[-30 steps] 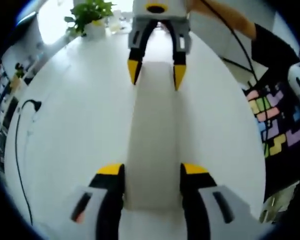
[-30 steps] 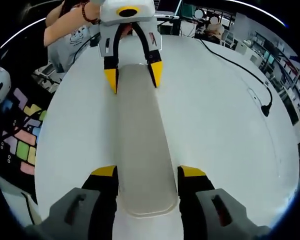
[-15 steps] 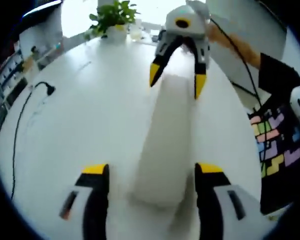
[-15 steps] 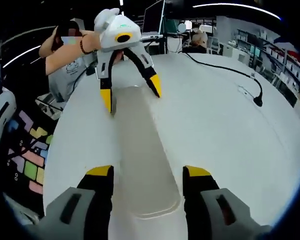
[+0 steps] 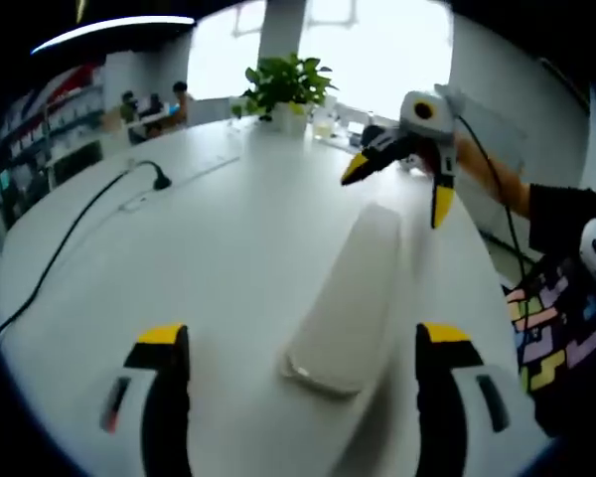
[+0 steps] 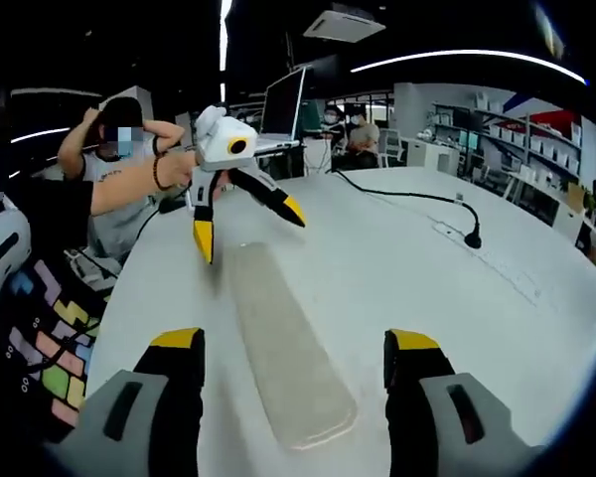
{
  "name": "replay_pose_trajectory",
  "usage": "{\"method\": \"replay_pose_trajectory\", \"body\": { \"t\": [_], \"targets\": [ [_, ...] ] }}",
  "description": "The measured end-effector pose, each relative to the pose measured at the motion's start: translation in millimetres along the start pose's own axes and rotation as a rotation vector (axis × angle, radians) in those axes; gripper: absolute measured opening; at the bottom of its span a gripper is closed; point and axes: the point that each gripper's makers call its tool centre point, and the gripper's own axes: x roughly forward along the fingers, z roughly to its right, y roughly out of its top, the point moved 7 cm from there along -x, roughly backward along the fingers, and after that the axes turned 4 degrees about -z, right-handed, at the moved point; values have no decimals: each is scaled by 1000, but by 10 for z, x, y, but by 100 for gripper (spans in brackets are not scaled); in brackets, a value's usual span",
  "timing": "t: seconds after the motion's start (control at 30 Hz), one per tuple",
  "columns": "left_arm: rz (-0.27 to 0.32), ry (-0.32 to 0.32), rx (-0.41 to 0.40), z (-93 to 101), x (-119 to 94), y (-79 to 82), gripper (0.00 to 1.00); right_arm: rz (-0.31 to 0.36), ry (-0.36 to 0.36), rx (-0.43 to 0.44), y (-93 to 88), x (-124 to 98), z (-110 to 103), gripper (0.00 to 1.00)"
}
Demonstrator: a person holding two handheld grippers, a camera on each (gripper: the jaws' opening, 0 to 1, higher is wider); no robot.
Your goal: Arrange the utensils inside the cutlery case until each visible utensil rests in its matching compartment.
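Cutlery case [image 5: 348,288] flat on white table [image 5: 179,258], both grippers' jaws spread, potted plant [image 5: 283,84] beyond.

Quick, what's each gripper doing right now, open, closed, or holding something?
Left gripper: open, holding nothing, jaws wide either side of the cutlery case.
Right gripper: open, holding nothing.
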Motion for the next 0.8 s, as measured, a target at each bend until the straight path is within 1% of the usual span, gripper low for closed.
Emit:
{"method": "replay_pose_trajectory", "body": {
  "t": [0.03,0.07,0.1,0.13,0.17,0.2,0.23,0.27,0.3,0.33,0.37,0.4,0.43,0.47,0.5,0.53,0.57,0.6,0.63,0.7,0.73,0.77,0.8],
  "targets": [
    [-24,36,-35,-13,-24,-43,100,29,-25,-5,20,-22,-9,81],
    [-32,46,-81,-8,-31,-66,100,48,-31,-4,28,-33,-23,82],
    [2,43,-95,-3,-34,-54,100,55,-28,-6,20,-46,-46,82],
    [44,45,-126,4,-44,-39,100,66,-28,4,4,-60,-56,81],
    [93,43,-160,10,-70,-24,100,71,-35,15,-10,-68,-62,84],
    [114,53,-157,14,-89,-21,100,67,-51,16,-33,-73,-65,88],
    [127,101,-107,13,-125,-22,100,63,-110,10,-74,-93,-43,90],
    [128,148,-78,11,-155,-27,100,80,-135,7,-88,-107,-52,90],
    [129,213,-39,27,-203,-33,100,126,-152,22,-87,-130,-86,90],
    [137,253,-27,46,-237,-34,100,153,-155,34,-88,-153,-118,91],
    [158,298,-22,82,-287,-33,100,184,-182,42,-91,-201,-146,91],
    [173,320,-43,106,-320,-43,100,207,-209,35,-89,-236,-160,92],
    [167,342,-70,138,-360,-92,100,242,-252,32,-84,-292,-169,93],
    [176,363,-68,150,-383,-111,100,265,-282,32,-80,-330,-169,94],
    [219,407,-37,144,-428,-114,100,287,-307,39,-79,-367,-169,96],
    [225,419,-37,149,-442,-123,100,322,-338,63,-78,-423,-166,98],
    [230,434,-36,183,-477,-156,100,354,-341,83,-70,-456,-178,99],
    [248,450,-41,203,-511,-161,100,384,-332,102,-64,-486,-197,99],
    [288,467,-44,237,-564,-155,100,409,-320,125,-66,-532,-232,99],
    [336,470,-66,292,-630,-159,100,427,-335,120,-79,-590,-268,99],
    [368,471,-86,327,-678,-170,100,434,-368,106,-92,-627,-285,99],
    [387,475,-100,344,-711,-181,100,429,-394,99,-109,-649,-291,99],
    [392,481,-106,365,-762,-217,100,438,-401,112,-128,-677,-321,99]
  ]
}}
